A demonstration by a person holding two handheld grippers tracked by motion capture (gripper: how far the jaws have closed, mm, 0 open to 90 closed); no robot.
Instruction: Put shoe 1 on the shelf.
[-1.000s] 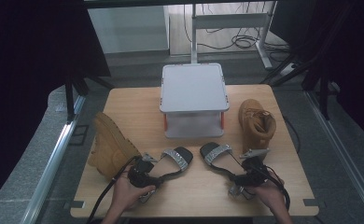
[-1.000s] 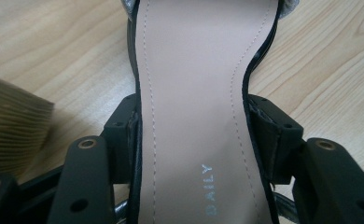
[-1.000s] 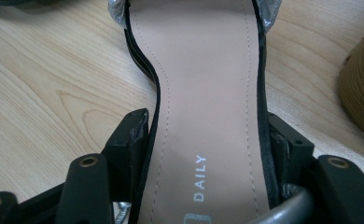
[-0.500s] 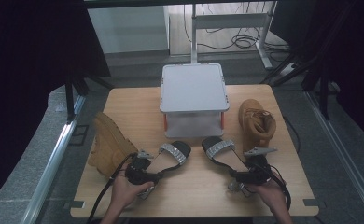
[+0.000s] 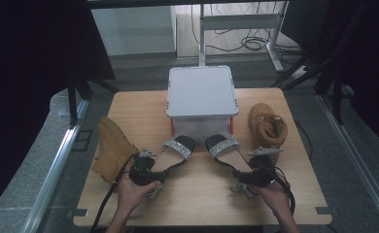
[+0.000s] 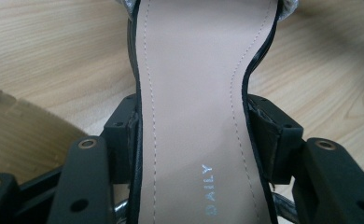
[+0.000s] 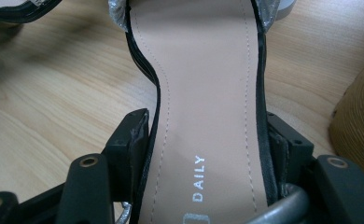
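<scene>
A black sandal with a beige insole and silver strap [image 6: 194, 93] is pinched by the left gripper [image 6: 194, 140]; its matching sandal [image 7: 208, 93] is pinched by the right gripper [image 7: 208, 144].

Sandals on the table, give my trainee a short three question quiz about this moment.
1. True or false: each hand-held gripper is clamped across a sandal's insole.
2. Which word is printed on the insole of the left sandal? A) DAILY B) SPORT C) COMFORT
3. Fill in: the tan boot lies beside the left hand-held gripper, and a second boot stands by the ____ hand-held gripper.

Key: 1 true, the left one holds its sandal, the right hand-held gripper holds the right sandal. 2 A. 3 right.
</scene>
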